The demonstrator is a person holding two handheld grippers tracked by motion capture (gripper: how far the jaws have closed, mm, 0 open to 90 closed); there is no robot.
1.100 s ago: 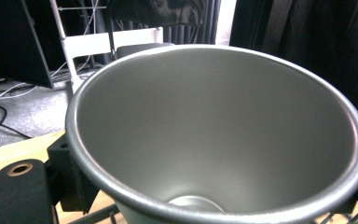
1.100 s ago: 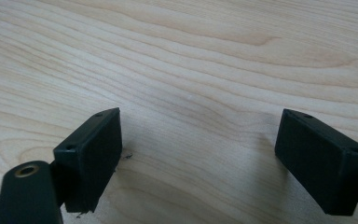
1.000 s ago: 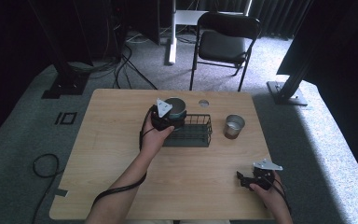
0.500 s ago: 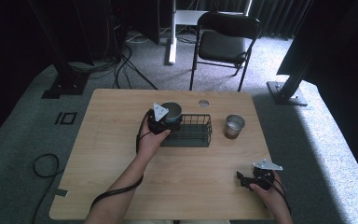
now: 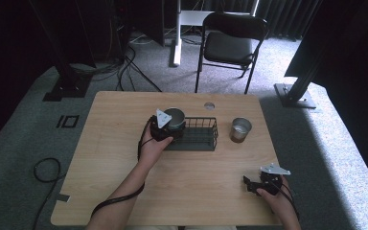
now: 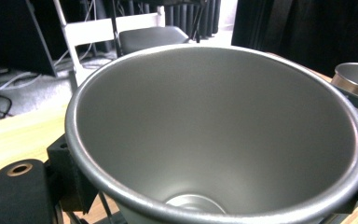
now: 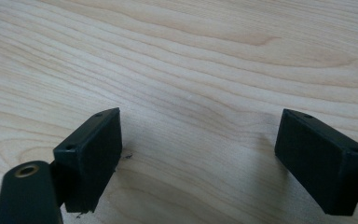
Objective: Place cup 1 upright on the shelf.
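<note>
The right tongs (image 7: 198,161) look down on bare, pale wood: the bench (image 7: 205,60), its grain running in long wavy bands across the picture. The two black jaws rise from the bottom edge and stand wide apart with nothing between them. A brass-coloured ring sits in the black part at the lower left corner. Each jaw throws a soft shadow on the wood.

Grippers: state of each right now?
Left gripper: shut on the metal cup, at the basket's left end.
Right gripper: open, holding nothing, over the table.
</note>
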